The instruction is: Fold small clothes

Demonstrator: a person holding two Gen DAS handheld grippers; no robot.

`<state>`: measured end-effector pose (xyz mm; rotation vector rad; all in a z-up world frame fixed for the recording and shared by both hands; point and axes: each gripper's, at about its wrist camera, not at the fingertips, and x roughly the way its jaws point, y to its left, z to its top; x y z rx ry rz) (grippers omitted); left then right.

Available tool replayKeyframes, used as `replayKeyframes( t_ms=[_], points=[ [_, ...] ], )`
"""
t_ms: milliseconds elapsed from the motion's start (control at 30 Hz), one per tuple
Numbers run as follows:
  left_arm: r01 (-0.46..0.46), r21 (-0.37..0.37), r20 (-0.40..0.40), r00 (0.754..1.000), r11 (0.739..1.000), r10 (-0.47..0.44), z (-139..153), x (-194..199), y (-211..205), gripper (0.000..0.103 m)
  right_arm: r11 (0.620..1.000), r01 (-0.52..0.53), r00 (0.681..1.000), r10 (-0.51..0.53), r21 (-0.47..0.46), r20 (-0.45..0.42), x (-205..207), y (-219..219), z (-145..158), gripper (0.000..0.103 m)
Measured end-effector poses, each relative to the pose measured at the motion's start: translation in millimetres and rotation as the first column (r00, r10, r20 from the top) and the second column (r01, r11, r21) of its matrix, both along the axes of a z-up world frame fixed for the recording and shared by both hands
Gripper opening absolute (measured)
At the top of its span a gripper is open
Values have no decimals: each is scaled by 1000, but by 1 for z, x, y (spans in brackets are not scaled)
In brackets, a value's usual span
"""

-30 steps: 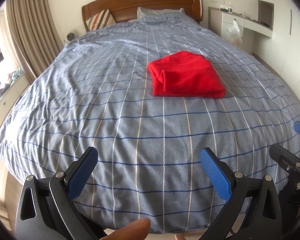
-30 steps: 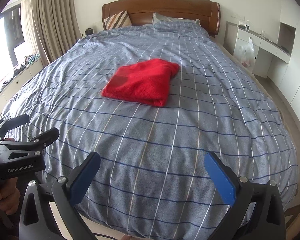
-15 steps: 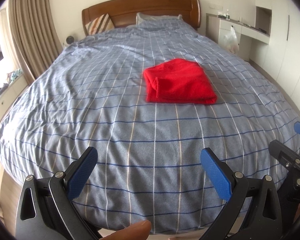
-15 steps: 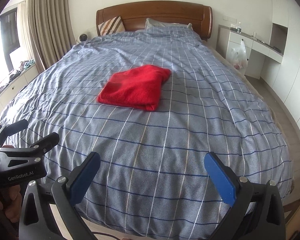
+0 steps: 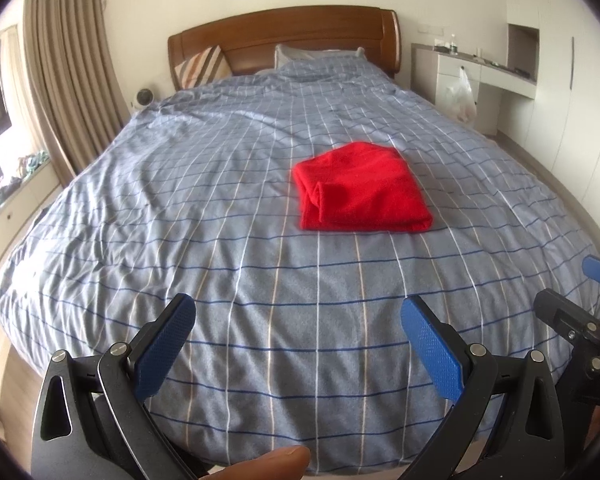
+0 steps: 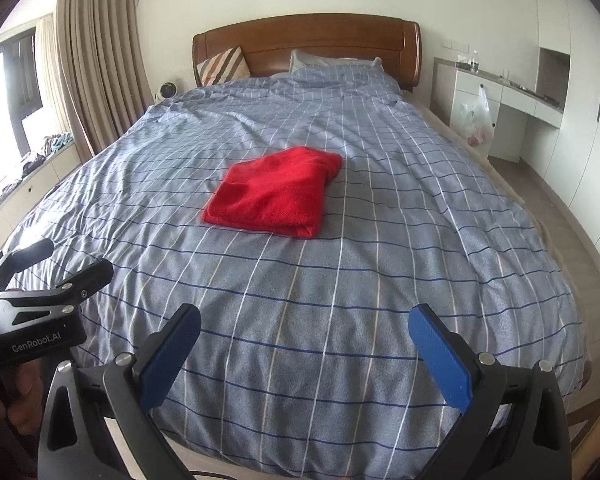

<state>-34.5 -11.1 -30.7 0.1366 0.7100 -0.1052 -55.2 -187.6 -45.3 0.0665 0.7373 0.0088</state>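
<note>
Red garment [image 5: 362, 188] folded; layered edge shows left-wrist view only.

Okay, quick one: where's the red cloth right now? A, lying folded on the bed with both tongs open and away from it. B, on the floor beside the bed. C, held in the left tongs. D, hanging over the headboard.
A: the red cloth lies folded on the bed, and the left tongs and right tongs are open, well short of it.
</note>
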Motion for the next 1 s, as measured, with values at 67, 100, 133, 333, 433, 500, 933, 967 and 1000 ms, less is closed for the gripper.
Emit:
replayKeyframes(
  t_ms=[67, 100, 133, 333, 433, 500, 933, 967, 1000],
  points=[
    [6, -6, 11, 1000, 1000, -6, 3, -1, 0, 103, 1000, 11, 1000, -11, 2, 9, -1, -1, 1, 102],
    [8, -11, 13, 1000, 1000, -8, 4, -1, 0, 103, 1000, 16, 1000, -16, -7, 11, -1, -1, 2, 102],
    [10, -19, 14, 1000, 1000, -9, 5, -1, 0, 103, 1000, 18, 1000, -18, -15, 12, -1, -1, 2, 102],
    [0, -32, 15, 1000, 999, 0, 7, 1, 3, 103, 1000, 13, 1000, -12, -13, 14, -2, 1, 3, 102],
    [3, -37, -6, 1000, 999, -4, 6, 0, 3, 103, 1000, 10, 1000, -10, -8, 8, -2, 2, 4, 102],
    [5, -41, -26, 1000, 999, -6, 6, 2, 3, 103, 1000, 7, 1000, -7, -3, 9, -2, 2, 7, 102],
    [-57, -34, -68, 996, 998, 54, 14, 16, -1, 103, 996, 46, 999, -46, -75, 5, 13, 1, 33, 102],
    [-58, -24, -69, 996, 998, 56, 14, 16, -2, 103, 996, 46, 999, -46, -82, 1, 13, 2, 34, 102],
    [-61, -11, -69, 996, 998, 60, 14, 17, -2, 103, 995, 46, 999, -46, -89, -2, 14, 3, 34, 102]
  ],
)
